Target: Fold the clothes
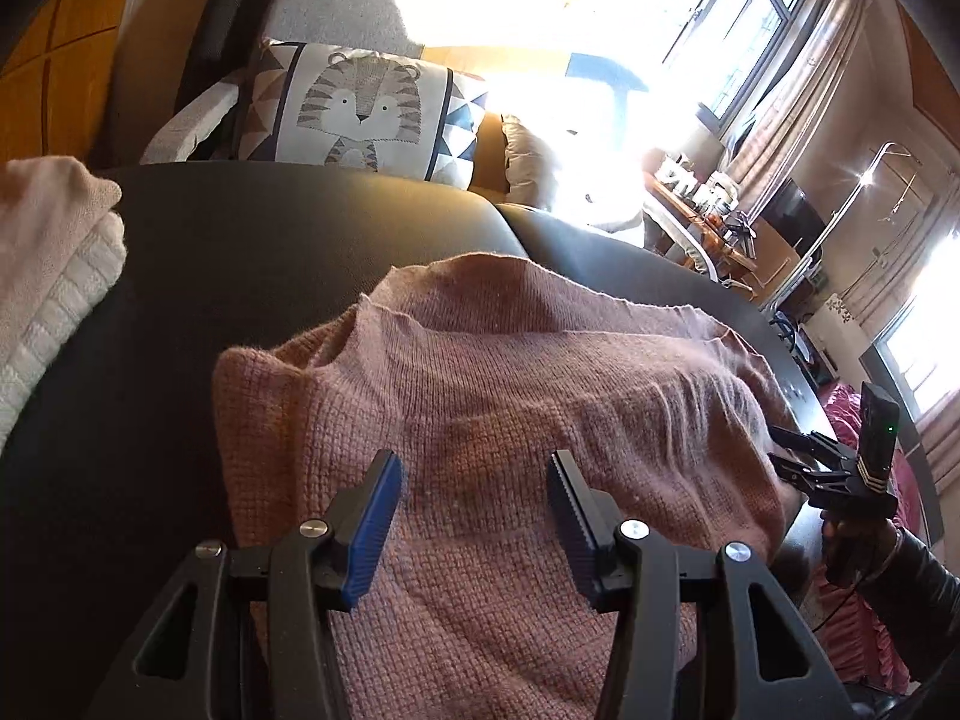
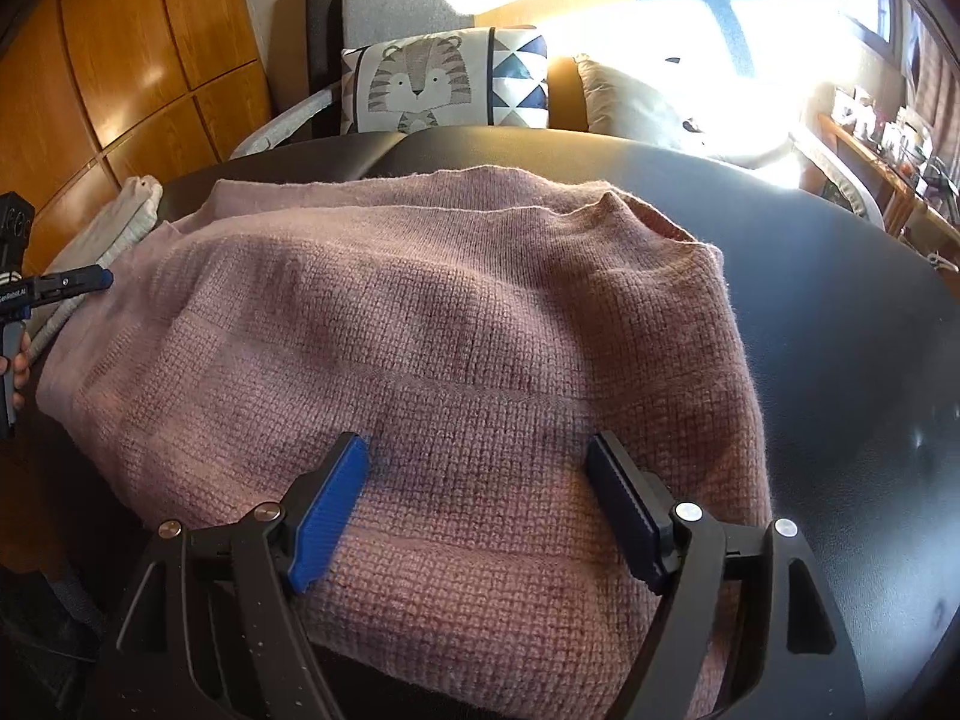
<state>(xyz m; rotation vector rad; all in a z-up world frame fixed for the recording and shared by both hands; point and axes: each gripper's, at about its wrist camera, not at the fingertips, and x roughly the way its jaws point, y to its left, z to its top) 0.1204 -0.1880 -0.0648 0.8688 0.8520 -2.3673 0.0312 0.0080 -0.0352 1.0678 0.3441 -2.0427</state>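
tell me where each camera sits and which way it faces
Left wrist: on the left tool, open, facing across the pink knit sweater toward the tiger cushion; the right tool and its hand show at right.
Right wrist: on the right tool, open, facing the same way; the left tool shows at left.
Shared: sweater, cushion, black table.

Home bedroom: tiger cushion (image 2: 444, 81), wooden wardrobe (image 2: 132, 54).

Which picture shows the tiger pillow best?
The left wrist view: the tiger pillow looks bigger there, and the whole tiger shows above the black table. In the right wrist view the pillow looks smaller and the table's edge hides the tiger's bottom.
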